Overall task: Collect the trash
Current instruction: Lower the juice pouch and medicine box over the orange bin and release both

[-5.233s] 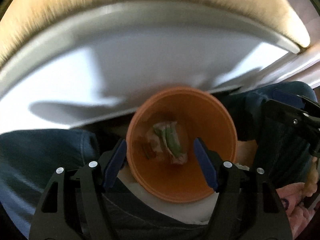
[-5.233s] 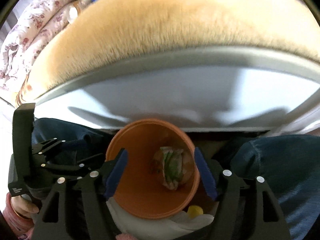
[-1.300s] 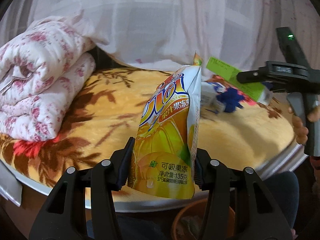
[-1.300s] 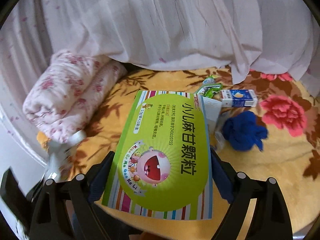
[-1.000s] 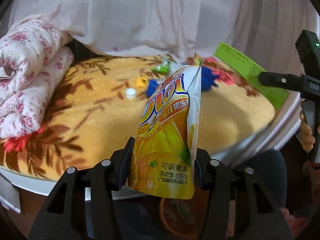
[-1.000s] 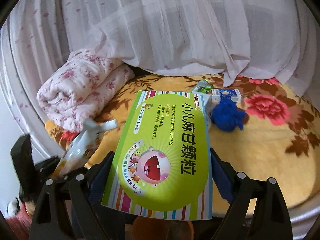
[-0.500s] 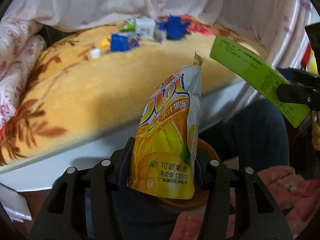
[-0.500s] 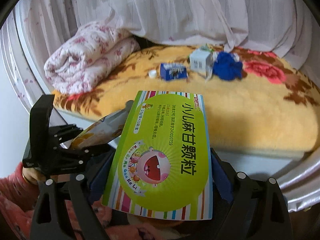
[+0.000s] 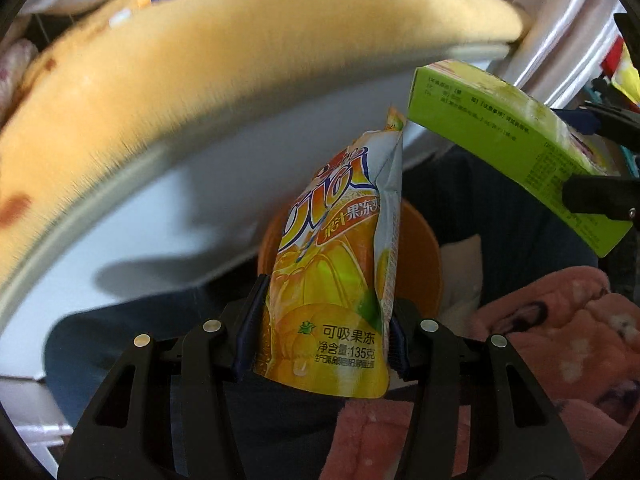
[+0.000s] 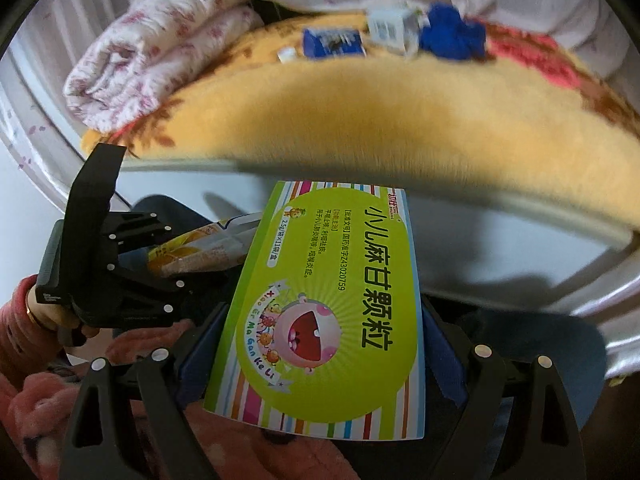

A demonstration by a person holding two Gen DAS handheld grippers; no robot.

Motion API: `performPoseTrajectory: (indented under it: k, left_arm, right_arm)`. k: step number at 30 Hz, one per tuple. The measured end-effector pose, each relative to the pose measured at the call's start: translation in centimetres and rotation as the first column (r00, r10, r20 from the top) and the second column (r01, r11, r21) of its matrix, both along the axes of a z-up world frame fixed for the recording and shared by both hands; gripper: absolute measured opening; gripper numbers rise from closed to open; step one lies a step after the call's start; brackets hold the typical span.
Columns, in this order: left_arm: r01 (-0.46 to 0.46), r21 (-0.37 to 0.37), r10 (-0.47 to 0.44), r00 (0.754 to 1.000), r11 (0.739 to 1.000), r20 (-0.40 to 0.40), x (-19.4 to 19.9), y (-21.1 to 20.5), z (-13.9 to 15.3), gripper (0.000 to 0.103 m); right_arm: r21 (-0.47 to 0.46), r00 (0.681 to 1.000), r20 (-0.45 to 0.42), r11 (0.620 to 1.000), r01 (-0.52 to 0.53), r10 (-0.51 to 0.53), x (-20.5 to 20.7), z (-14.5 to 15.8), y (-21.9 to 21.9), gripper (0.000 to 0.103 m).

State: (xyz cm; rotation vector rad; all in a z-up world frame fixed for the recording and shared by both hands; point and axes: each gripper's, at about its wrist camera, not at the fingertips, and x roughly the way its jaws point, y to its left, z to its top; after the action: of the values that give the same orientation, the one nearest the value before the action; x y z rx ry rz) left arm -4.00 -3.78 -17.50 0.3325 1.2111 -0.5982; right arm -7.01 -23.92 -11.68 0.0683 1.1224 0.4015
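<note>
My left gripper (image 9: 320,332) is shut on a yellow-orange jelly drink pouch (image 9: 340,272) and holds it upright over the orange bin (image 9: 420,264), which shows behind it. My right gripper (image 10: 320,344) is shut on a green medicine box (image 10: 324,308). In the left wrist view the box (image 9: 516,152) hangs at the upper right, beside the pouch. In the right wrist view the left gripper (image 10: 208,252) with the pouch (image 10: 196,256) is at the left. The bin is hidden in the right wrist view.
The bed edge with its yellow blanket (image 10: 360,108) arches above both grippers. On it lie a blue box (image 10: 334,42), a white box (image 10: 390,26), a blue cloth (image 10: 454,38) and a small white cap (image 10: 286,54). A folded floral quilt (image 10: 152,44) lies at the left. Pink-clad legs (image 9: 560,340) sit below.
Both grippers have dropped below the bed edge and tilted down with their loads. The pouch now hangs over the orange bin, and the green box has come close beside it.
</note>
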Motion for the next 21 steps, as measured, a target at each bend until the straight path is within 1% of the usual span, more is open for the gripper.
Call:
performPoseTrajectory:
  k: [2,5,6,8,14,15,16,17,18,19,21]
  left_arm:
    - [-0.008,0.007,0.008,0.999,1.0,-0.052,0.4,-0.1,-1.5,0.05]
    - [-0.017,0.029,0.02,0.994,0.999,-0.111,0.9,-0.2,-3.6,0.05]
    - [-0.034,0.036,0.039,0.988,0.999,-0.151,1.1,-0.1,-4.7,0.05]
    - [-0.042,0.047,0.05,0.98,0.998,-0.192,1.4,-0.1,-6.0,0.05]
    - [-0.053,0.098,0.076,0.965,0.994,-0.251,1.8,-0.4,-8.0,0.05]
    - [-0.057,0.097,0.081,0.962,0.994,-0.263,1.8,-0.4,-8.2,0.05]
    - [-0.06,0.102,0.086,0.96,0.993,-0.268,2.1,-0.6,-8.2,0.053]
    - [-0.063,0.106,0.09,0.958,0.992,-0.273,2.2,-0.3,-8.3,0.063]
    - [-0.069,0.111,0.098,0.955,0.991,-0.281,2.2,-0.2,-8.4,0.068]
    - [-0.075,0.11,0.104,0.954,0.991,-0.282,2.3,0.0,-8.5,0.069]
    - [-0.074,0.111,0.102,0.954,0.991,-0.281,2.3,0.1,-8.4,0.07]
  right_arm:
    - [-0.013,0.999,-0.048,1.0,0.012,-0.013,0.7,-1.8,0.1,0.087]
    - [-0.008,0.994,-0.11,1.0,0.023,-0.023,1.6,-3.9,0.3,0.087]
    - [-0.014,0.992,-0.128,1.0,0.023,-0.025,1.8,-4.7,0.5,0.087]
    - [-0.023,0.988,-0.155,0.999,0.023,-0.027,2.2,-5.8,0.8,0.087]
    - [-0.022,0.973,-0.23,0.999,0.024,-0.028,3.1,-8.1,1.5,0.088]
    - [-0.018,0.97,-0.243,1.0,0.023,-0.026,3.2,-8.4,1.5,0.088]
    - [-0.015,0.967,-0.254,1.0,0.026,-0.029,3.3,-8.6,1.6,0.088]
    - [-0.014,0.965,-0.26,0.999,0.031,-0.034,3.4,-8.8,1.6,0.089]
    - [-0.013,0.963,-0.266,0.999,0.033,-0.036,3.5,-9.0,1.5,0.089]
    - [-0.012,0.961,-0.273,0.999,0.039,-0.041,3.6,-9.2,1.5,0.089]
    - [-0.01,0.961,-0.272,0.999,0.049,-0.05,3.6,-9.2,1.3,0.091]
